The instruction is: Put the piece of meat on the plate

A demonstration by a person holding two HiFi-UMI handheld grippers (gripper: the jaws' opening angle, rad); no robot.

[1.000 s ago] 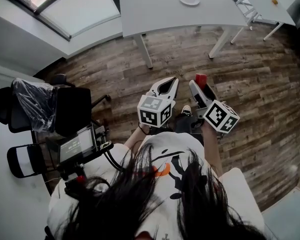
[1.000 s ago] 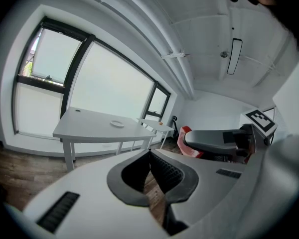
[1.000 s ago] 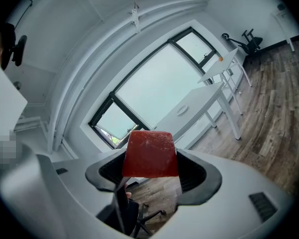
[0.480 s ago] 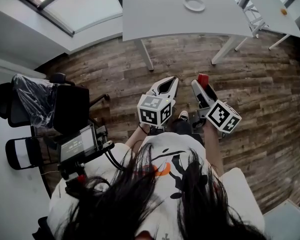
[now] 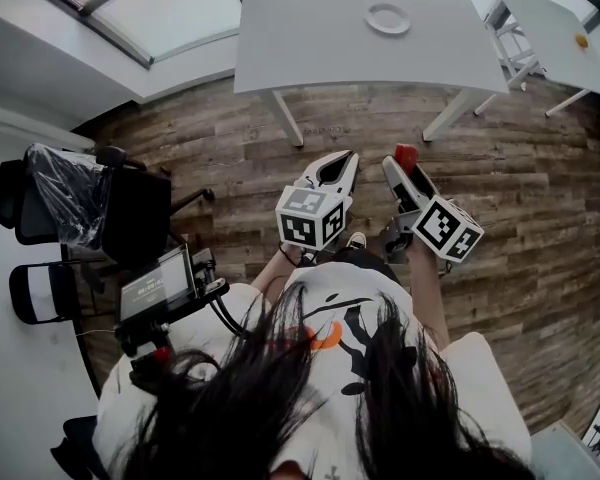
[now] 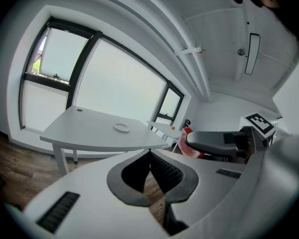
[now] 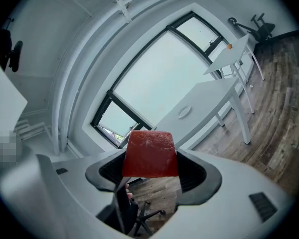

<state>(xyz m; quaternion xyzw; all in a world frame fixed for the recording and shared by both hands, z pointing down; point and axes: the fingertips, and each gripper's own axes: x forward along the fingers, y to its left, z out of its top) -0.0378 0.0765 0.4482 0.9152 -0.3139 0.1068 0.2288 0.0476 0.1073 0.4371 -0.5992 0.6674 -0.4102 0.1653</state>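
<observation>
Red meat (image 7: 149, 153) gripped, white plate (image 5: 388, 18) — on table (image 5: 310, 38)

Open wooden floor (image 5: 540, 183) leads to the white table (image 5: 315, 33), bare around the plate (image 5: 388, 18); office chairs (image 5: 130, 213) stand left.

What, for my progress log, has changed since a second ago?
The table and plate have slid lower in the head view, more tabletop showing: the person has stepped nearer. Nothing grasped or released. Unchanged: right gripper shut on the meat, left gripper shut and empty, both held ahead of the body.
</observation>
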